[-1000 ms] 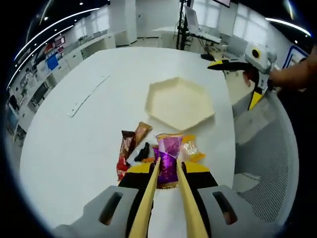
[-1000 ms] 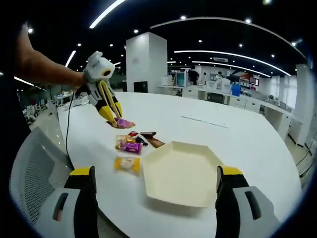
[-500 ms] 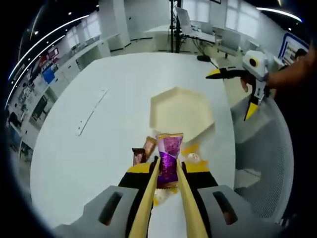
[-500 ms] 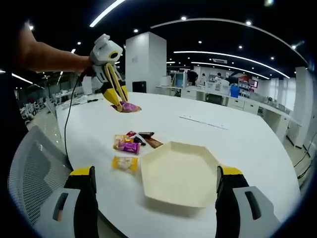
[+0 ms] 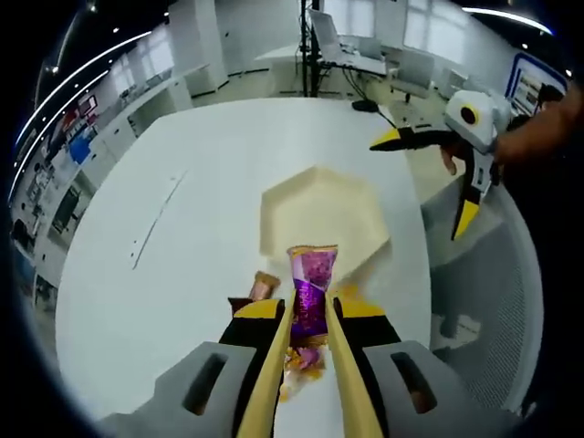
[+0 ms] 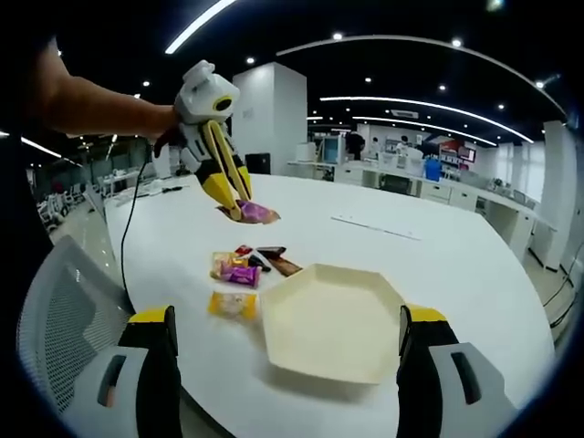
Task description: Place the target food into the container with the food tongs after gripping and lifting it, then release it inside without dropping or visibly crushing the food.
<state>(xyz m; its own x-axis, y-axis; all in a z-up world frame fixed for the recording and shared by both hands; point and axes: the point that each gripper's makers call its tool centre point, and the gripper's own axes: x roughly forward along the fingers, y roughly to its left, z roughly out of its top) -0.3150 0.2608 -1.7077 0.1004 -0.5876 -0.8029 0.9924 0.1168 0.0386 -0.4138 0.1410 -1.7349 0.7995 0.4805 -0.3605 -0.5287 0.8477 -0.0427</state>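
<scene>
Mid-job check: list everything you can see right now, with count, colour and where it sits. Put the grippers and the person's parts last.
table: one, white, round, under everything.
tray: one, cream, hexagonal, empty, near the table edge.
purple packet: one, purple with an orange top edge, held in the air between the tongs, short of the tray.
tongs: one pair, yellow, carried by the left gripper.
loose snack packets: several, yellow, purple, red and brown, on the table beside the tray.
yellow packet: one, apart from the cluster, nearer the table edge.
chair: one, grey mesh, at the table edge.
left gripper: jaws closed on the tongs.
right gripper: jaws wide apart, empty.
person's hand: on the right gripper.
</scene>
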